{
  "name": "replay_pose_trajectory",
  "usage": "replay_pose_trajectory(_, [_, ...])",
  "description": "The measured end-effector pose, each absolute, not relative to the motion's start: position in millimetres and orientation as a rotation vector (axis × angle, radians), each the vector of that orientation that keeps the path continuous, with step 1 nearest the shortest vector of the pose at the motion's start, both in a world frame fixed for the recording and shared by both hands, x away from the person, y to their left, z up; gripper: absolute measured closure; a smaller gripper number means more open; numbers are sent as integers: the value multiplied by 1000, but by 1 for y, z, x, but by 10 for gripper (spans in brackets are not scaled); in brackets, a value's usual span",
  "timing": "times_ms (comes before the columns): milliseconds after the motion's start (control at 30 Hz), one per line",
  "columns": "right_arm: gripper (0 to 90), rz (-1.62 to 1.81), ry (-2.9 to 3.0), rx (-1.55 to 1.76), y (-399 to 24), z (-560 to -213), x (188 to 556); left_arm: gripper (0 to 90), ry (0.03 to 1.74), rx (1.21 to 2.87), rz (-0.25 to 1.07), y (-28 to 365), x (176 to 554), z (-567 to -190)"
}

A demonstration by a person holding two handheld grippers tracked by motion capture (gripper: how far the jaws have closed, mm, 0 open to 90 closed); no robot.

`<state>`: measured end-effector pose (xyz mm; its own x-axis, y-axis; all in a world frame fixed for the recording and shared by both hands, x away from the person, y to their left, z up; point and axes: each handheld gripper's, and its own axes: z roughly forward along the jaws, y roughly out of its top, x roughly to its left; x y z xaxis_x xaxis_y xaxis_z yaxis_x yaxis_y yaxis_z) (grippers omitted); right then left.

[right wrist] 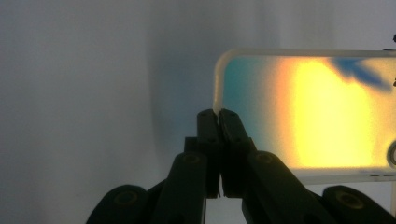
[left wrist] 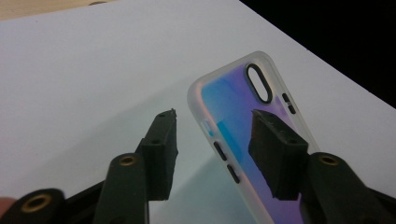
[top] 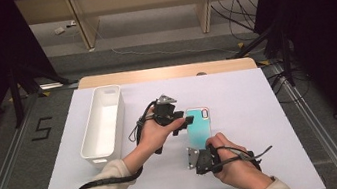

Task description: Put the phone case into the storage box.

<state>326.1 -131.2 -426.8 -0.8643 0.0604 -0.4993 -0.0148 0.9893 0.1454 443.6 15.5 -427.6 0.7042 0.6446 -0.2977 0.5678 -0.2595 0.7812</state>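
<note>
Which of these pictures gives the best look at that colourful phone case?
The left gripper view: the phone case is sharp, with its camera cut-out and side button slots plain. The high view shows the whole case but small. The right gripper view shows it blurred, one edge pinched.

Bright tabletop, dark surroundings, soft blur

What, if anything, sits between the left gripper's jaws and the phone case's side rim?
Nothing visible. The left gripper straddles the side rim of the phone case with only bare white table around it. The right gripper pinches the case's other end.
</note>
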Motion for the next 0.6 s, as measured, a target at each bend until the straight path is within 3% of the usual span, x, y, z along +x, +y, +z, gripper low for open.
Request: replay_pose_trajectory(600, [892,187,2613,19,-129,-431,326,738,958,1870,16,21,443,-424])
